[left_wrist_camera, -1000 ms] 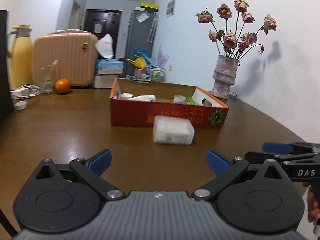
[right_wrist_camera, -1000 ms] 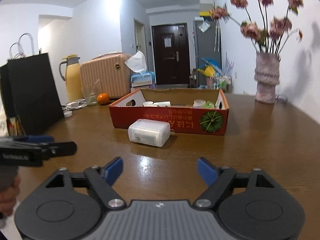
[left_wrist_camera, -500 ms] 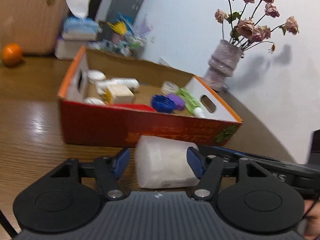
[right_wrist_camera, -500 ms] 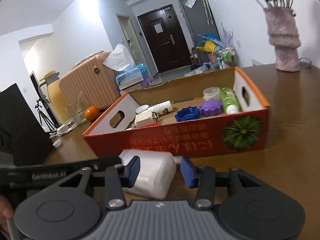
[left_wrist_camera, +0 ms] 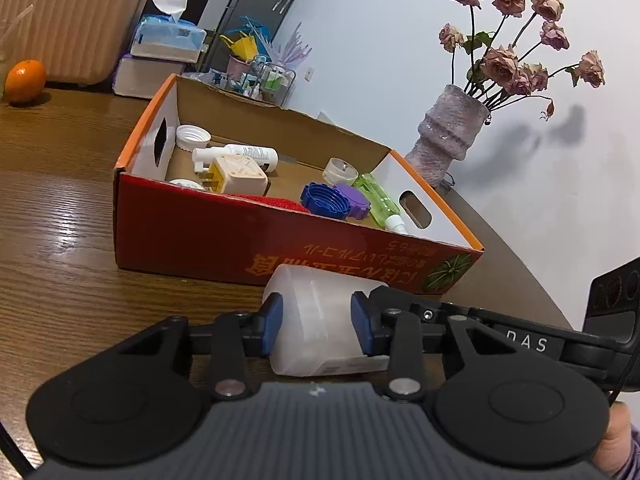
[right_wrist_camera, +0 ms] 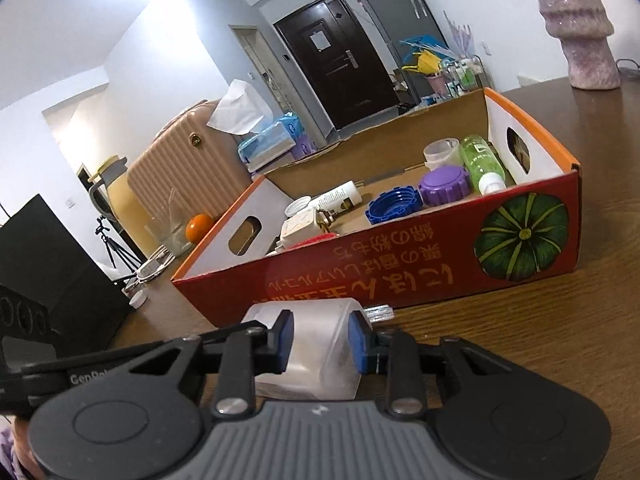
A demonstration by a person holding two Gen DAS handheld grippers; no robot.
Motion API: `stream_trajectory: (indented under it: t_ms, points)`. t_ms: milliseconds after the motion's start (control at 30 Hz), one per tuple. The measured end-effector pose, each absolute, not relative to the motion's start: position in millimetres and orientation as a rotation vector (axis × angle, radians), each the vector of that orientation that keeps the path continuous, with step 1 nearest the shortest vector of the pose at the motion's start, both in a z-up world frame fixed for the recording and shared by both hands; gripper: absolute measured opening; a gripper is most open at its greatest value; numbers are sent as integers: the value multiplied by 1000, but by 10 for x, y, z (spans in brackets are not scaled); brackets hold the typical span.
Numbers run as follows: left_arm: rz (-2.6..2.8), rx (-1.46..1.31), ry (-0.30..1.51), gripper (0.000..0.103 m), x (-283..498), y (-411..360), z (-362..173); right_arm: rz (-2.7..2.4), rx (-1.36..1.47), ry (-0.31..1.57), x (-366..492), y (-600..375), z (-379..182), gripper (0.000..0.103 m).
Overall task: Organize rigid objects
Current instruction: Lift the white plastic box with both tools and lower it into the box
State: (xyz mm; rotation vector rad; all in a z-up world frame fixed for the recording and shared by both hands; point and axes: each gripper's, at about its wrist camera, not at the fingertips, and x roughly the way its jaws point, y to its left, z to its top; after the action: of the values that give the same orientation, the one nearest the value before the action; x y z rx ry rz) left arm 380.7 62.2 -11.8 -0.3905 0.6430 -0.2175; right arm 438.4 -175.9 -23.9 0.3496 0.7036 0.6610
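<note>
A translucent white plastic box (left_wrist_camera: 316, 320) lies on the wooden table just in front of the red cardboard box (left_wrist_camera: 208, 236). My left gripper (left_wrist_camera: 316, 322) is shut on the white box, blue pads on both sides. My right gripper (right_wrist_camera: 320, 340) is shut on the same white box (right_wrist_camera: 316, 344) from the other side. The red box (right_wrist_camera: 400, 264) holds a plug adapter (left_wrist_camera: 236, 174), white bottle (left_wrist_camera: 244, 154), blue lid (left_wrist_camera: 324, 200), purple lid (left_wrist_camera: 354, 202), green bottle (left_wrist_camera: 380, 202) and white caps.
A vase of dried roses (left_wrist_camera: 452, 136) stands behind the red box near the wall. An orange (left_wrist_camera: 26, 80), pink suitcase (right_wrist_camera: 180, 168), tissue box (left_wrist_camera: 168, 38), yellow jug (right_wrist_camera: 108, 192) and black bag (right_wrist_camera: 48, 272) stand at the table's far left.
Both grippers moved forward to the white plastic box and shut on it from opposite sides; a second ago they were open and well back from it.
</note>
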Motion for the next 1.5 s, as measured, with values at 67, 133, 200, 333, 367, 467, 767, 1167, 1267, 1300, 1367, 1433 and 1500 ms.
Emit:
stream_trajectory:
  t_ms: [67,133,200,333,367,467,767,1167,1267,1300,1367,1433,1500]
  points:
    - [-203,-387,642,33,3759,588,-97,646,336,706,4336,-1742,-208,28]
    - [-187,-398,639,32,3677,552,-76,629,321,708,4252,-1753,-163,26]
    - [-179,-396,620,32,3536,501,-29,615,306,702,4159,-1754,-113,25]
    - [-183,-422,580,32,3227,434,103,609,286,667,3871,-1808,56,25]
    - [-187,-417,567,32,3136,404,150,608,287,657,3801,-1834,104,25]
    - [-194,-395,529,32,2910,316,297,605,274,616,3565,-1888,272,25]
    - [-211,-392,416,32,2372,149,798,615,250,480,2922,-2099,795,25]
    - [-206,-405,391,32,2486,102,1011,611,208,405,2850,-2140,1107,25]
    - [-191,-407,402,32,2669,121,1009,610,217,423,3015,-2118,1071,25]
    - [-190,-407,409,32,2753,127,1008,609,216,427,3075,-2105,1060,25]
    - [-188,-409,423,32,2951,148,1014,605,214,435,3245,-2078,1062,25]
    - [-188,-409,435,32,3188,179,1028,602,203,441,3443,-2032,1078,25]
    - [-188,-407,443,32,3463,213,1063,597,197,448,3677,-1991,1108,25]
